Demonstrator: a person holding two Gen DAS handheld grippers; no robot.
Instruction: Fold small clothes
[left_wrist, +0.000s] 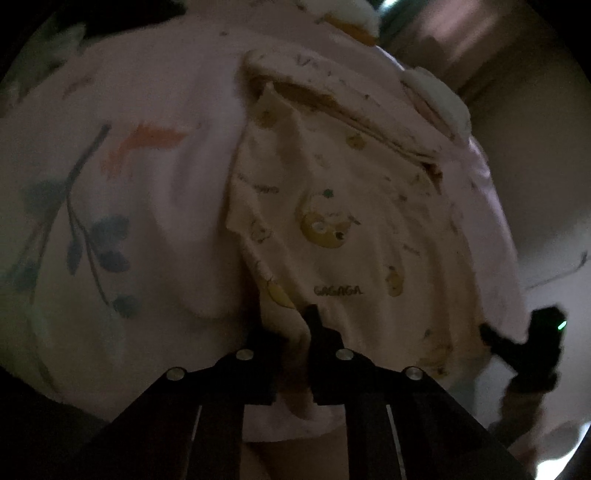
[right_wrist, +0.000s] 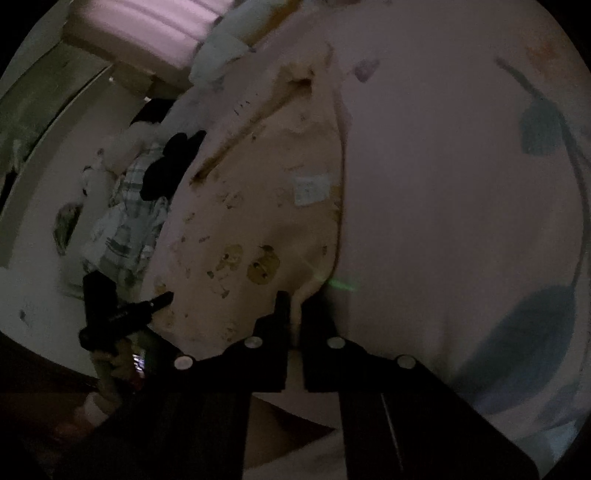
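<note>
Small garment: soft cream cloth, matt, knit-like, printed with yellow ducks and small lettering; hem rumpled. A white sewn-in label shows in the right wrist view, centre of frame.

Bedsheet: pale pink cloth, matt, smooth with soft creases, printed with blue-green leaves and orange marks.

Left gripper: black matt plastic fingers, shiny round metal screw heads behind them.

Right gripper: same black matt plastic, same bright metal screws.

Checked cloth, middle left of the right wrist view: woven look, matt.

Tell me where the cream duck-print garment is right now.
The cream duck-print garment lies centre-right in the left wrist view on the pink floral sheet, its near edge pinched by the left hand-held gripper and the right hand-held gripper.
</note>
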